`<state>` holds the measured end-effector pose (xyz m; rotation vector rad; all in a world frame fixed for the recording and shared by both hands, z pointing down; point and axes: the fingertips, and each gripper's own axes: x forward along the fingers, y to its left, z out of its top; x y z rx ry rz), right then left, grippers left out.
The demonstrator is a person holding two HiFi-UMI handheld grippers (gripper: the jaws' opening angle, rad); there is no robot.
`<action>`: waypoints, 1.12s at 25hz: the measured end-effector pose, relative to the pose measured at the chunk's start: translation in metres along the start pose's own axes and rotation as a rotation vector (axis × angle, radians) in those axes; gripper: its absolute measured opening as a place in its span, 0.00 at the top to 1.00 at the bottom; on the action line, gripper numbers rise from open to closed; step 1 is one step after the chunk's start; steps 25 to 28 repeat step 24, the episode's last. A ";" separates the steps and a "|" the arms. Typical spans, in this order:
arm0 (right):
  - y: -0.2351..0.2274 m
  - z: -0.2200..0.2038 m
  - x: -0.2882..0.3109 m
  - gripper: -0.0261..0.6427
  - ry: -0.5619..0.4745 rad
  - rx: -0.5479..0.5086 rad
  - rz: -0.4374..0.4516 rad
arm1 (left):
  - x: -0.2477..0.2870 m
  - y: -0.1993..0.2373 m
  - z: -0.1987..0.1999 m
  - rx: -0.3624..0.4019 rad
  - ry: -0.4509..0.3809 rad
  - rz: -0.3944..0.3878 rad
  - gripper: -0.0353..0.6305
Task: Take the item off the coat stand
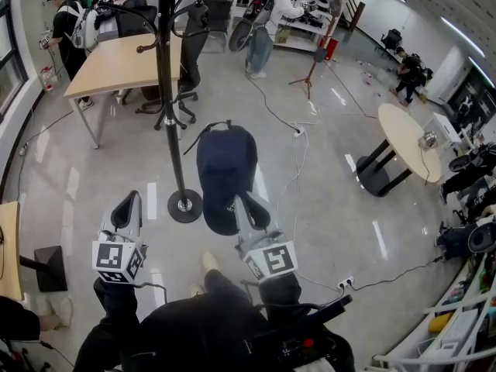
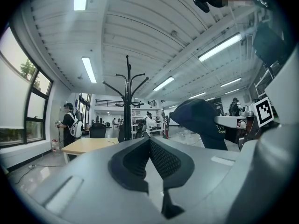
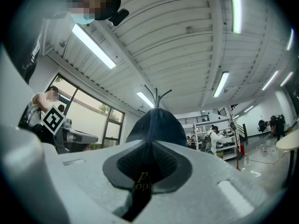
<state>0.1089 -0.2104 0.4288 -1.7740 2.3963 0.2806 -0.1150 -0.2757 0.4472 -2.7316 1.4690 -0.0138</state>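
A dark navy cap [image 1: 225, 169] hangs off the black coat stand [image 1: 165, 68], a little to the right of the stand's round base. My right gripper [image 1: 246, 208] is shut on the cap's near edge. In the right gripper view the cap's fabric [image 3: 156, 125] is pinched between the pads and rises ahead of the jaws, with the stand's hooks [image 3: 156, 96] behind it. My left gripper [image 1: 128, 208] is level beside the stand's base, shut and holding nothing. In the left gripper view its pads [image 2: 149, 141] meet at the tip, with the cap [image 2: 198, 120] to the right and the stand [image 2: 127, 97] ahead.
A wooden table [image 1: 116, 64] and an office chair [image 1: 190, 53] stand behind the coat stand. A round table [image 1: 407, 138] is at the right. Cables [image 1: 298, 153] run across the floor. A black box [image 1: 50, 268] sits at the left. Several people work further back.
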 end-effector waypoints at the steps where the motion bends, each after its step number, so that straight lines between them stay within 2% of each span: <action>1: 0.000 0.000 0.000 0.92 0.002 0.000 0.000 | 0.001 0.000 0.000 0.001 0.000 -0.001 0.94; 28: 0.004 -0.006 0.007 0.92 0.010 0.008 0.007 | 0.002 0.002 -0.003 0.004 0.008 -0.002 0.94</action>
